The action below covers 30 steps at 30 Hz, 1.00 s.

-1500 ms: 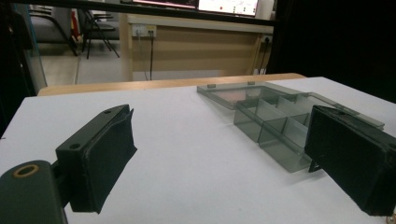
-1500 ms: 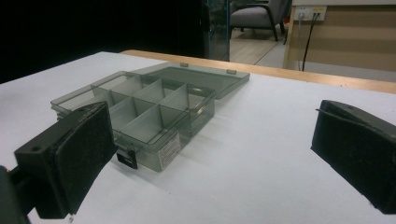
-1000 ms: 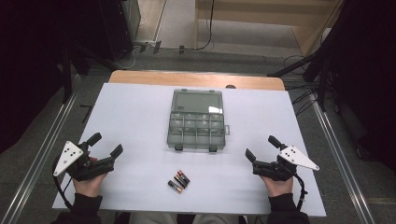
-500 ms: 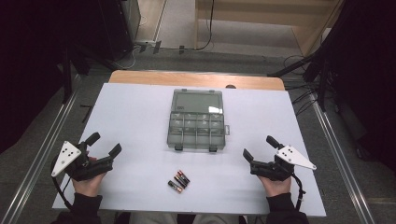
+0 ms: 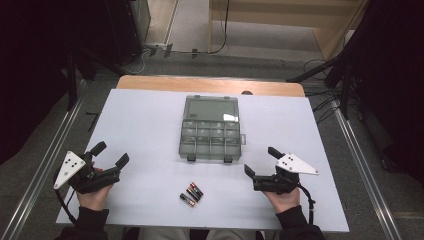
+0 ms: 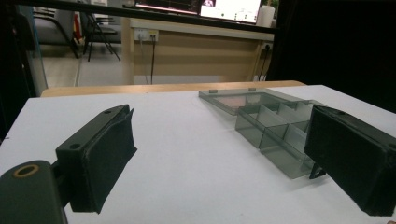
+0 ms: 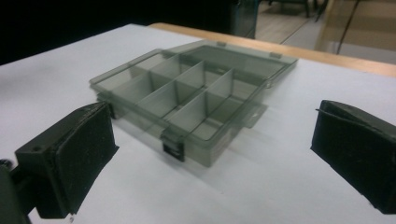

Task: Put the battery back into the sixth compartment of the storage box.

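Looking down from the high view, I see a white worktop [image 5: 150, 120] with a smoky clear plastic organiser box [image 5: 210, 135] at its middle, lid folded flat open away from me so the divided compartments face up and, as far as I can see, hold nothing. Three small batteries [image 5: 192, 194] lie together on the near side, just in front of the box and well apart from either hand, probably set there to be loaded into the compartments. My left gripper [image 5: 107, 162] rests near the left edge, its fingers spread wide and holding nothing. My right gripper [image 5: 260, 164] rests near the right edge, fingers likewise spread and empty. Both are angled inward toward the middle, as if parked ready to start. In the left gripper view the organiser box [image 6: 271, 126] sits ahead and to the right; in the right gripper view the organiser box [image 7: 191, 98] lies just beyond the open fingers, its front latches nearest
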Each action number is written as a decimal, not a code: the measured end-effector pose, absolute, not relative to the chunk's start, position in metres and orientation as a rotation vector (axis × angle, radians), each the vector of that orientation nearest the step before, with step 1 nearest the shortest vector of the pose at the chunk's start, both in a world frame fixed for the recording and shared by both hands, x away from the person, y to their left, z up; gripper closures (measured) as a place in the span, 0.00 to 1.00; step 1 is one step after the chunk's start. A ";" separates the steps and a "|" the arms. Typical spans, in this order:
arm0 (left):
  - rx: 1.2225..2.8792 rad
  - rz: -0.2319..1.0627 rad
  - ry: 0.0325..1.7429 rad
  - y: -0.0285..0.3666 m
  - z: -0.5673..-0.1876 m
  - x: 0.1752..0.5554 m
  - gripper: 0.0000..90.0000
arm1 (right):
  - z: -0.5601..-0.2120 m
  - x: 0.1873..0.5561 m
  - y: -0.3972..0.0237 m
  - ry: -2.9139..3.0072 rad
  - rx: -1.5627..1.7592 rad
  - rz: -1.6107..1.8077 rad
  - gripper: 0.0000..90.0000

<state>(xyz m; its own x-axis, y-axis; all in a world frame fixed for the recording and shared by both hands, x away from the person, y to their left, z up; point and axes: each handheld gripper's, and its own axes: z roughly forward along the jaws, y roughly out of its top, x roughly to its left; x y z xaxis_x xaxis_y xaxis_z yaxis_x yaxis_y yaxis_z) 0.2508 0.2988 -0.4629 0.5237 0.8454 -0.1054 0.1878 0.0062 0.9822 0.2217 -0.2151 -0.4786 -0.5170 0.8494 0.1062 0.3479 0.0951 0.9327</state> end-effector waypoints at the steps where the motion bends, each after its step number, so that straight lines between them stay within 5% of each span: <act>1: 1.509 0.653 0.932 0.299 -0.463 0.251 0.09 | -0.479 0.222 -0.213 1.931 1.163 1.411 0.00; 30: 1.512 0.618 0.935 0.299 -0.464 0.252 0.09 | -0.471 0.228 -0.148 2.302 1.174 1.233 0.00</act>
<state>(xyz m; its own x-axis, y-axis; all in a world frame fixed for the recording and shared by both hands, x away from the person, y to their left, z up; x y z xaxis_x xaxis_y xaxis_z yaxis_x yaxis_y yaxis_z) 0.2521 0.2987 -0.4643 0.5369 0.8338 -0.1284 0.2084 0.0164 0.9779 0.2285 -0.1482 -0.4710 -0.6316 0.7650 0.1254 0.5284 0.3064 0.7918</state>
